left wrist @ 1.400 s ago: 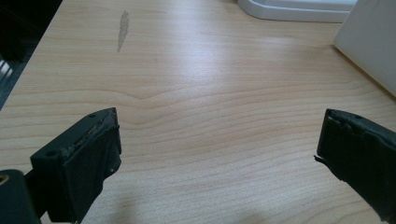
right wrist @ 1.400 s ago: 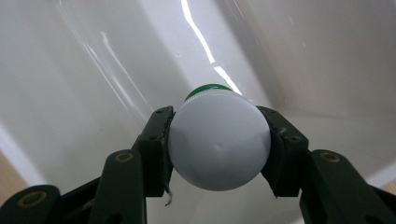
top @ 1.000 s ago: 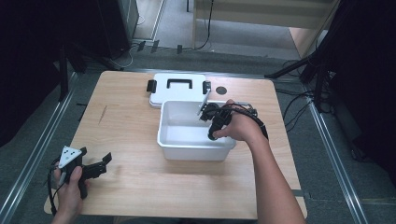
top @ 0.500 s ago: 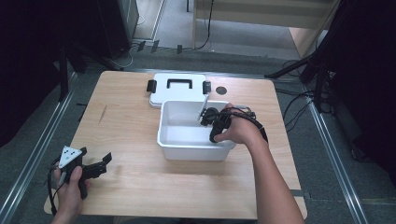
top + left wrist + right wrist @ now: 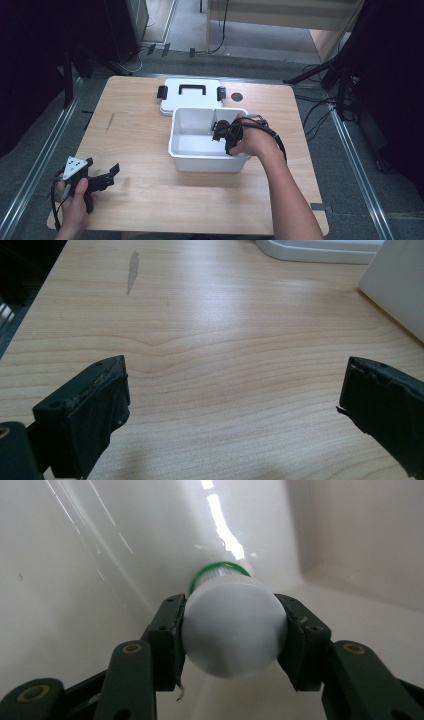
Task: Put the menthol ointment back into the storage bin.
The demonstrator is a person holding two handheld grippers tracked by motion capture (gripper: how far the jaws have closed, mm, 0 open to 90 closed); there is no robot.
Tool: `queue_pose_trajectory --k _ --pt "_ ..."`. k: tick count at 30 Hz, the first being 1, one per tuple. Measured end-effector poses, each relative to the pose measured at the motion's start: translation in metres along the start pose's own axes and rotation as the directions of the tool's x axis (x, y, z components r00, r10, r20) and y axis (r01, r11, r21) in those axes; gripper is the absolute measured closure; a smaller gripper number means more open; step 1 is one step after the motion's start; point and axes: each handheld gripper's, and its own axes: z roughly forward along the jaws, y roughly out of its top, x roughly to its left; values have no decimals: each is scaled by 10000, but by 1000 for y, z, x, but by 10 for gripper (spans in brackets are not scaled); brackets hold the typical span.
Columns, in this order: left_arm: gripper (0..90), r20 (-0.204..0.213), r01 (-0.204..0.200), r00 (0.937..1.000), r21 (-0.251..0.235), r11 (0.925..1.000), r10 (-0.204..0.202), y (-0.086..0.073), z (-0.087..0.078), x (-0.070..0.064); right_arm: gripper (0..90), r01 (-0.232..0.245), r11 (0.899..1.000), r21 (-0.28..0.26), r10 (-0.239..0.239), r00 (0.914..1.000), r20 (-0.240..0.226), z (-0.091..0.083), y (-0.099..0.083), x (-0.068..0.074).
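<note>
Right hand-held gripper (image 5: 232,630) clamps a white-capped bottle (image 5: 232,630) inside the white bin (image 5: 176,145); I'd lift it straight up, clear of the wall. Left hand-held gripper (image 5: 232,405) rests wide apart on the table (image 5: 135,125).

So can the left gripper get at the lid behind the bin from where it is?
Probably yes. The left gripper sits open near the table's front corner, and bare wood runs to the lid, left of the bin.
</note>
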Motion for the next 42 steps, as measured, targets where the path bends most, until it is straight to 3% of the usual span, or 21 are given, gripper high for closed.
queue_pose_trajectory --k 12,32,42 --pt "3 9 2 10000 -6 10000 -2 0 0 0 503 76 9997 251 -76 10000 -32 1 0 2" --pt "3 12 -9 10000 -5 10000 9 0 0 0 513 114 9997 229 -113 9999 -12 0 0 1" --pt "3 26 2 10000 -10 10000 -2 0 0 0 461 -275 9996 -51 273 9990 -364 -5 -5 -2"
